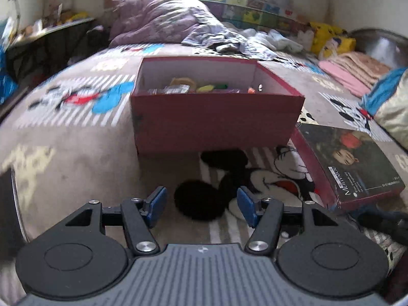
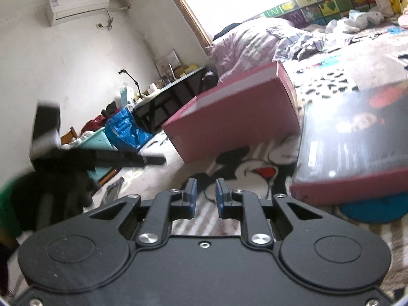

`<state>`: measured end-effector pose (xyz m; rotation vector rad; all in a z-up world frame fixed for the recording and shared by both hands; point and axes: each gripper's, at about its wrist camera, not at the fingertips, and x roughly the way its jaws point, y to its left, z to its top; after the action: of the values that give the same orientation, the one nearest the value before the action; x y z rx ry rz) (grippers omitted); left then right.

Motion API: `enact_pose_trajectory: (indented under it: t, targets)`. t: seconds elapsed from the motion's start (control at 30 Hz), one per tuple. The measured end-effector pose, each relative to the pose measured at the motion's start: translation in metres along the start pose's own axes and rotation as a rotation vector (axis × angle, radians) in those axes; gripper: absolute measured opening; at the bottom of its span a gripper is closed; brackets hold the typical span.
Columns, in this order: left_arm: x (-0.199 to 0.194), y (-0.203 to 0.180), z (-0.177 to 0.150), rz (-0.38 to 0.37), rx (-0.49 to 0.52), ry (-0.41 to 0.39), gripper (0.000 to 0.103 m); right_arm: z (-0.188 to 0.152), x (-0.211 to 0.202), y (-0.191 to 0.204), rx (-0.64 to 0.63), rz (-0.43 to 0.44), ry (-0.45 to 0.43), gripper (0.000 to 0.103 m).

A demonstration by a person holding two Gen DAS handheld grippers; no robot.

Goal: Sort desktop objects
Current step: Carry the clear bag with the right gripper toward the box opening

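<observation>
A red open box point(image 1: 216, 122) sits on the cartoon-print bedspread ahead of my left gripper point(image 1: 202, 205), which is open and empty, low over the blanket. Several small items point(image 1: 199, 88) lie inside the box. The box lid point(image 1: 349, 163), with a dark picture on it, lies upside-up to the right of the box. In the right wrist view the box point(image 2: 229, 125) is ahead and the lid point(image 2: 357, 148) is close at the right. My right gripper point(image 2: 206, 196) has its jaws a small gap apart, with nothing between them.
A folded purple quilt point(image 1: 158, 17) and loose clothes point(image 1: 229, 40) lie at the far end of the bed. Pink folded blankets point(image 1: 352, 68) lie at the right. A cluttered desk point(image 2: 163, 86), a blue bag point(image 2: 125, 127) and a gloved hand holding the other gripper point(image 2: 51, 168) are at the left.
</observation>
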<state>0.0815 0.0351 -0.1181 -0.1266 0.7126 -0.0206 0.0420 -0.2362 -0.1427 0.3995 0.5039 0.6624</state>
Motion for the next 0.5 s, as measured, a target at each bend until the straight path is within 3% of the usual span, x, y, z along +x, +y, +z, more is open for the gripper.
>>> enact_pose_trajectory:
  t: [0.13, 0.2, 0.3, 0.5]
  targets:
    - [0.001, 0.012, -0.03, -0.001, -0.151, -0.05, 0.06, 0.008, 0.002, 0.001, -0.044, -0.033, 0.044, 0.015]
    - [0.003, 0.007, -0.037, -0.028, -0.146, -0.076, 0.06, 0.009, 0.006, 0.001, -0.055, -0.04, 0.095, 0.019]
    - [0.006, -0.001, -0.047, -0.068, -0.137, -0.114, 0.06, 0.007, 0.013, 0.004, -0.092, -0.061, 0.162, 0.073]
    - [0.023, -0.008, -0.058, -0.113, -0.108, -0.111, 0.06, -0.016, 0.049, 0.021, -0.345, -0.138, 0.346, 0.073]
